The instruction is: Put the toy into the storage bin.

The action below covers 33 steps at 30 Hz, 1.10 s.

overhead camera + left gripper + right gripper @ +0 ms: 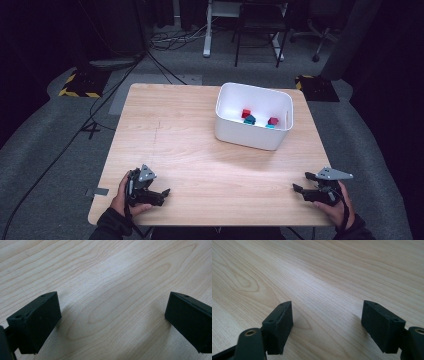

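Observation:
A white bin [252, 134] stands on the far right part of the wooden table [185, 150]. Inside it lie two red blocks [246, 113] [273, 121] and teal blocks [250, 120]. My left gripper [164, 194] rests on the table near its front left corner, held by a hand, and it is open. My right gripper [301, 182] rests near the front right corner, also open. In the left gripper view the left gripper [112, 312] has bare wood between its jaws. The right gripper [327, 320] likewise spans bare wood in its own view.
Beyond the table are grey carpet, black cables [100, 107] on the floor at the left, yellow-and-black striped plates [79, 85], and chair and desk legs [260, 35] at the back. Bare wood stretches between the grippers and the bin.

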Each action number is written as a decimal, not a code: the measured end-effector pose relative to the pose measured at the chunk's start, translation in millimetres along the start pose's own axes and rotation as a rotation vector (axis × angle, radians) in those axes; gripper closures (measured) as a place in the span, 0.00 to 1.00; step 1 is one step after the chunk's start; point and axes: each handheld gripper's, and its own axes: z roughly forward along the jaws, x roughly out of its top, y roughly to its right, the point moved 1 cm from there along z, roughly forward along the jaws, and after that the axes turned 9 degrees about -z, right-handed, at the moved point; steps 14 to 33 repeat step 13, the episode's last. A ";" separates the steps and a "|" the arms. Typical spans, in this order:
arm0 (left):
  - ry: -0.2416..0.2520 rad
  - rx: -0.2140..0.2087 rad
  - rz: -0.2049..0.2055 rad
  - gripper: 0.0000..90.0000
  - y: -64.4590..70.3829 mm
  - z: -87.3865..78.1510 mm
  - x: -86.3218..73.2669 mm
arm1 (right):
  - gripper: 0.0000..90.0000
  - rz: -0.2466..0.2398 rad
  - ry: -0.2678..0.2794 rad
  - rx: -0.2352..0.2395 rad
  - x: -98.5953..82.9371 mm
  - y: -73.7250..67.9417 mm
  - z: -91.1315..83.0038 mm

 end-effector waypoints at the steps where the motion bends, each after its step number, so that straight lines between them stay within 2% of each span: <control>1: 0.003 0.005 0.000 0.01 -0.1 -0.1 0.2 | 0.29 0.000 0.000 0.000 0.0 0.0 0.0; 33: 0.002 -0.004 0.000 0.00 -0.7 0.9 1.0 | 0.29 -0.001 0.005 -0.002 0.0 -0.5 0.3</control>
